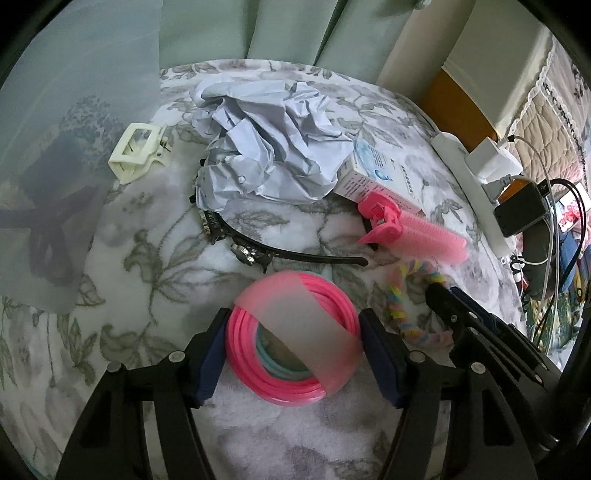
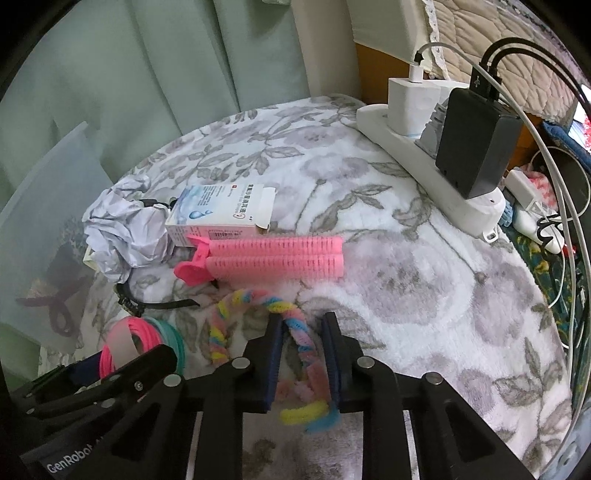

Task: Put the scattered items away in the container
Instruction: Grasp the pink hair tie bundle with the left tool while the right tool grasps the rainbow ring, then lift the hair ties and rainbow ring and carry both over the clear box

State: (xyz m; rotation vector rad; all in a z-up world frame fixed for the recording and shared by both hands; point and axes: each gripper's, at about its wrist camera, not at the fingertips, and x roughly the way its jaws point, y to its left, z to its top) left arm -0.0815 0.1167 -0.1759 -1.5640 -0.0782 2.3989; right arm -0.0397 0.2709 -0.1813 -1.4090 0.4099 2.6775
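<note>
A bundle of pink and teal rings [image 1: 258, 369], banded by a frosted strap, lies on the floral blanket. My left gripper [image 1: 291, 317] straddles it, both pads against its sides. A pastel braided loop [image 2: 255, 299] lies to its right. One strand runs between the narrow jaws of my right gripper [image 2: 301, 319], with blanket showing beside it. Farther back lie a pink hair roller clip [image 2: 273, 254], a small carton [image 2: 218, 210], crumpled paper [image 1: 266, 147], a black studded headband [image 1: 295, 256] and a cream claw clip [image 1: 136, 151]. The translucent container [image 1: 55, 155] stands at the left.
A white power strip [image 2: 424, 162] with chargers and trailing cables runs along the blanket's right edge. Green curtains [image 1: 288, 29] hang behind. A dark object shows through the container's wall. Bare blanket [image 2: 424, 295] lies right of the braid.
</note>
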